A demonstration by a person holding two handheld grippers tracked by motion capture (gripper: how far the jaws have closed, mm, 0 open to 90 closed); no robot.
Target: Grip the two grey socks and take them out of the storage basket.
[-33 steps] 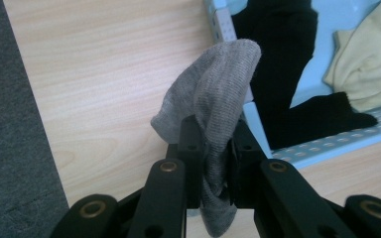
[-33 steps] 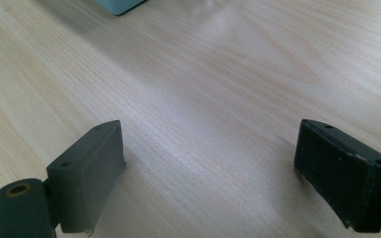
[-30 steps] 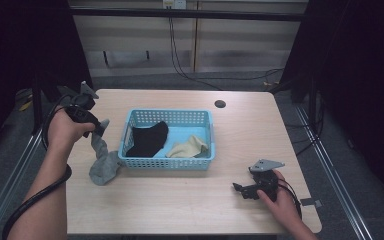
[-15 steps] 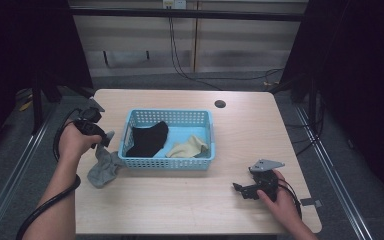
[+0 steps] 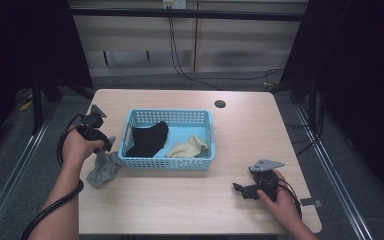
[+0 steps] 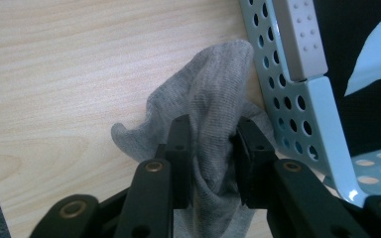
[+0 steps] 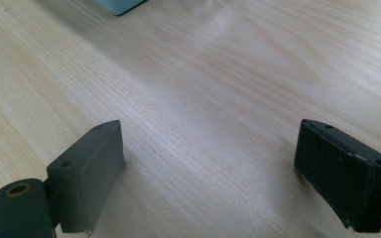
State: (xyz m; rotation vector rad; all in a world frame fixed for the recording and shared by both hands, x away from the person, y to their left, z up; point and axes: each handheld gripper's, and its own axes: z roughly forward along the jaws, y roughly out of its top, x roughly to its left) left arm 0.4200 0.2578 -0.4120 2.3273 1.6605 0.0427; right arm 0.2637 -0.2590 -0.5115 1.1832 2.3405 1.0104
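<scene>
At the left of the high view, the left gripper (image 5: 106,146) has been lowered to the table (image 5: 190,200); its jaws have just been opening, the grey sock (image 6: 213,134) loosely between them. The sock is laid beside the blue basket (image 5: 167,162), apparently being released. The right gripper (image 5: 240,189) is rested wide open, empty.

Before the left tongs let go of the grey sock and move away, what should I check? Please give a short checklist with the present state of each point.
1. Grey sock lies on the table, outside the basket: ok.
2. Left tongs have just been opening, sock between the jaws; fully released: cannot tell.
3. Sock touches the basket wall: ok, mind snagging.
4. Right tongs open, nothing between them: ok.
5. Black sock and beige sock remain in the basket: ok.
</scene>
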